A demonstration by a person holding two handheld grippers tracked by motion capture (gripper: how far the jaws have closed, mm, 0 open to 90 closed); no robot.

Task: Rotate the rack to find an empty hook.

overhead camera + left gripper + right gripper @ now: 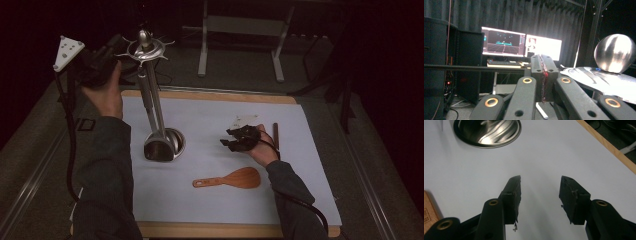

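Left gripper (pixel 111 56) clenched empty beside polished steel stand (pixel 152 107); right gripper (pixel 540 195) released over matte white sheet (pixel 210 195)

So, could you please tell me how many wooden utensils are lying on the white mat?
2: a wooden spatula lies near the mat's front edge, below the right tool; a thin dark wooden stick lies just right of that tool. Others may be hidden under the arms.

The left gripper (pixel 543 75) holds its black fingers (pixel 537 72) pressed together with nothing between them, level with a polished metal ball (pixel 615 53) atop a silver spiked disc (pixel 604 81), as two lit monitors (pixel 521 45) glow against dark curtains (pixel 529 17).
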